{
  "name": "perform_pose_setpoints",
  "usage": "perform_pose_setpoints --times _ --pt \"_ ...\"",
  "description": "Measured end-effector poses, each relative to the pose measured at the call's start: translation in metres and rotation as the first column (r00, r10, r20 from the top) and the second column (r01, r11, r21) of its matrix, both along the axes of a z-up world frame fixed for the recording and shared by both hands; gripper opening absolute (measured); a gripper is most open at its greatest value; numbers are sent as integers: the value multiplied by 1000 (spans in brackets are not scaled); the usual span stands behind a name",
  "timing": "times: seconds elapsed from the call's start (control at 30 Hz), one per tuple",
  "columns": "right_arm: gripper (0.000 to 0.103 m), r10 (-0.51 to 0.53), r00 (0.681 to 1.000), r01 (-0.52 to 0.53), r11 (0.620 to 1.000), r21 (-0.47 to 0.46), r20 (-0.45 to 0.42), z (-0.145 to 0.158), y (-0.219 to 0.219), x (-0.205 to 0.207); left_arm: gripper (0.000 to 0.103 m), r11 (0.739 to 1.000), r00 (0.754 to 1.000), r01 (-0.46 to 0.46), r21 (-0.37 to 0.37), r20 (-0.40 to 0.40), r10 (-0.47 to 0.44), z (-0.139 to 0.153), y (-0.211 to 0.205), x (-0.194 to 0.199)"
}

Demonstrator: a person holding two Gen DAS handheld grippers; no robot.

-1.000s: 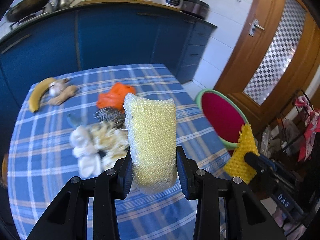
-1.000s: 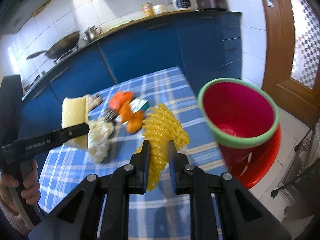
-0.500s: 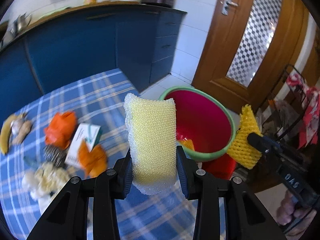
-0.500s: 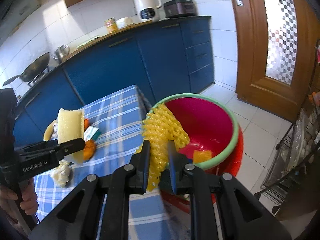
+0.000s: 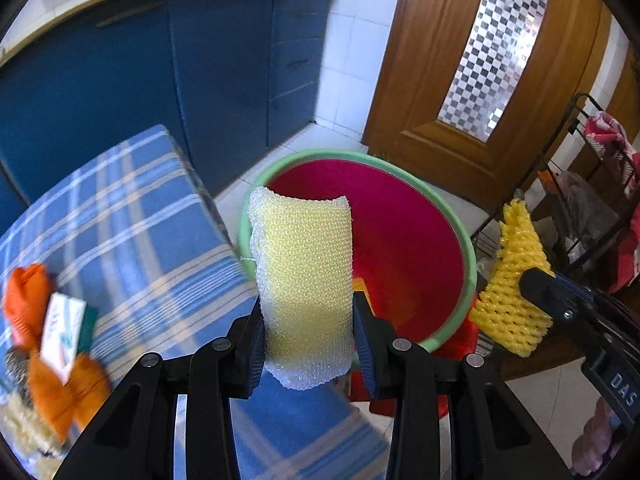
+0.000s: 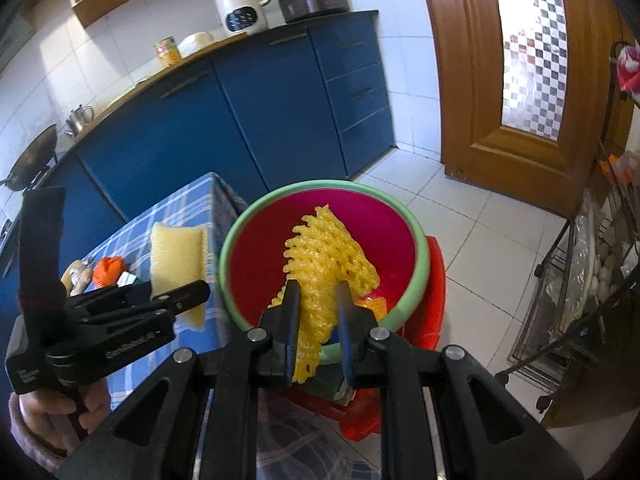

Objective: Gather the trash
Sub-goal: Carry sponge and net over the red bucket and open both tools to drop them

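Writing first: the right gripper's (image 5: 532, 292) black arm shows white letters "DAS" near its handle, seen from the left wrist view. The left gripper's (image 6: 200, 290) arm carries a white printed word, too blurred to read for sure. On the table (image 5: 132, 216) there's a small white-and-green box (image 5: 66, 330) with print on it, unreadable.

Left gripper (image 5: 308, 336) is clamped on a pale yellow foam net sleeve (image 5: 304, 276), standing upright between the pads, both pads pressing its lower sides. Right gripper (image 6: 318, 322) is nipped narrow on a bright yellow foam fruit net (image 6: 328, 264), pinched thin where the pads meet it, fanning out above.

The bin (image 6: 420, 240), red inside with a green rim, sits on the tiled floor (image 6: 460, 216) just off the table's corner. The bright net hangs over the bin's mouth; a bit of orange-yellow scrap (image 6: 376, 304) lies inside already. The pale sleeve sits at the table edge, right beside the rim, its top in front of the red interior in the left wrist view.

Room to move: open tiles beyond the bin toward the wooden door (image 6: 532, 80); a wire rack (image 6: 592, 280) crowds the right. Orange peel (image 5: 28, 300) waits on the blue checked cloth.
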State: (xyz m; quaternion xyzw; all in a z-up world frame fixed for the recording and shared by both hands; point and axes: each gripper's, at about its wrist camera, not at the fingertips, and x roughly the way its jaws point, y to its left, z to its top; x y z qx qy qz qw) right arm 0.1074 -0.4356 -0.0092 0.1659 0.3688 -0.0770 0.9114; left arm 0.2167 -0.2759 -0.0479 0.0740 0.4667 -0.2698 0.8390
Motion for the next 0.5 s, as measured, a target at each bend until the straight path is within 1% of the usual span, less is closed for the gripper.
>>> perform_pose_setpoints --times 0.07,0.17,0.23,0.27,0.3,0.4,0.5 --pt "20 -9 1000 9 1000 3 -6 -3 -7 2 40 1000 1000 3 3 -20 -3 -7 -9 9" --pt "20 -23 1000 23 1000 7 -14 -7 -16 5 42 1000 1000 2 14 -26 -1 -16 -18 17" --pt "20 -31 999 31 999 10 -22 -11 -22 6 51 1000 1000 -3 17 -26 4 -20 -19 20" --pt "20 -32 999 33 999 12 -24 -13 -24 7 58 1000 1000 -8 18 -25 8 -21 -20 20" --pt "20 -34 999 35 999 13 -28 -14 -26 7 61 1000 1000 -14 21 -22 14 -22 -21 20" --pt "20 -35 999 35 999 19 -34 -19 -30 11 62 999 1000 -21 30 -21 21 -24 -19 21" --pt "20 -28 999 29 999 26 -39 -22 -31 16 62 999 999 -36 21 -22 37 -21 -13 21"
